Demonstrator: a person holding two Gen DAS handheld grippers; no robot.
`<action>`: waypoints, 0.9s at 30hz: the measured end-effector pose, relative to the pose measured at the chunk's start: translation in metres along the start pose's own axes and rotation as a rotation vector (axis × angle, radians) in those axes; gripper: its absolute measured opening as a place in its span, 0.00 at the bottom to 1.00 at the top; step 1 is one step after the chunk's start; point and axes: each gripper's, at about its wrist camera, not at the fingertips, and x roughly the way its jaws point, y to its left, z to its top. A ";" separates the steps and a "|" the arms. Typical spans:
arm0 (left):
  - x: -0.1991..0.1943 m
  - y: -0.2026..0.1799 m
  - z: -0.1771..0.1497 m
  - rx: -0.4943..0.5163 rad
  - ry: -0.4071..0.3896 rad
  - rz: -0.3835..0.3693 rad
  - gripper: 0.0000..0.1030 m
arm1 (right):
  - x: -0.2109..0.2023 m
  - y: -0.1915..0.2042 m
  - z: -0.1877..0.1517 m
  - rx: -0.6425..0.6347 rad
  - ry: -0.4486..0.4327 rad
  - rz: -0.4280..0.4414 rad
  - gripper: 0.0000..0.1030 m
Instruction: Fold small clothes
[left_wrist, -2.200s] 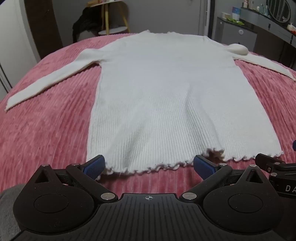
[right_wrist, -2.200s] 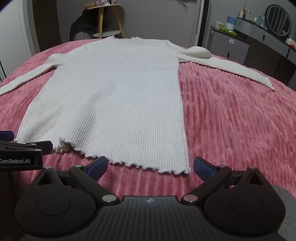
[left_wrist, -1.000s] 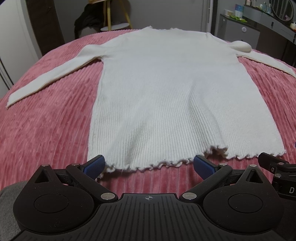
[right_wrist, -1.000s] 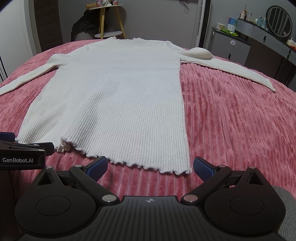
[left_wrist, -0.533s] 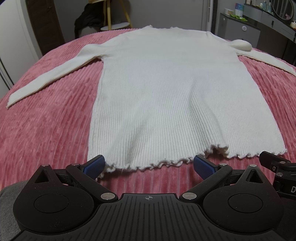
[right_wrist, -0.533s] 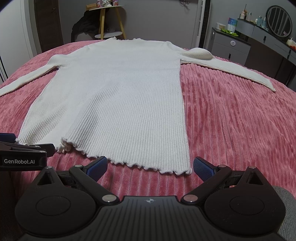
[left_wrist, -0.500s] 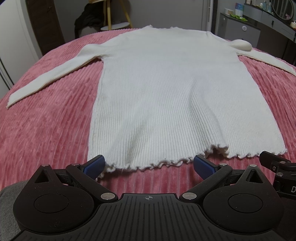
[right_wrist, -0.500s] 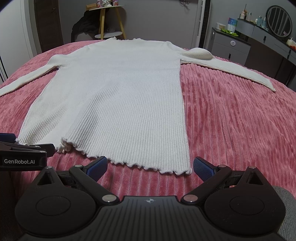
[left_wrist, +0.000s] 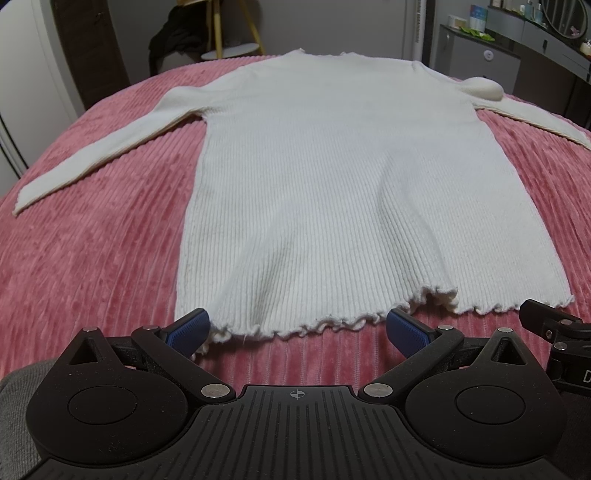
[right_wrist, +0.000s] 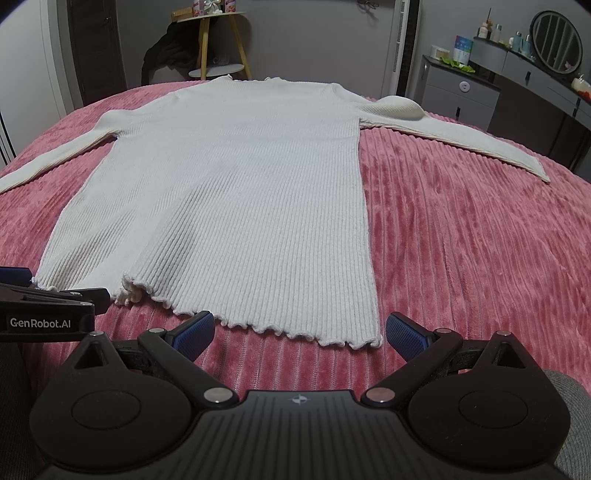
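Lying flat on pink bedspread (left_wrist: 92, 236), white sweater (left_wrist: 332, 177), hem nearest, neck farthest, both grippers' jaws spread, empty

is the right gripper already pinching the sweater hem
No, the right gripper is open just short of the white ribbed sweater, its blue pads apart and the frilled hem lying flat on the pink bedspread.

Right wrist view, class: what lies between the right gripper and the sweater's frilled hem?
Only a bare strip of pink ribbed bedspread separates the open right gripper from the white sweater; the right wrist view shows this.
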 end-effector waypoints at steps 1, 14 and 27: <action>0.000 0.000 0.000 0.000 0.000 0.000 1.00 | 0.000 0.000 0.000 0.000 0.000 0.000 0.96; 0.000 0.001 -0.001 0.000 0.004 0.002 1.00 | 0.000 0.000 0.000 0.000 -0.002 0.001 0.96; 0.001 0.002 -0.003 0.000 0.006 0.002 1.00 | -0.001 0.000 0.000 0.001 -0.003 0.001 0.96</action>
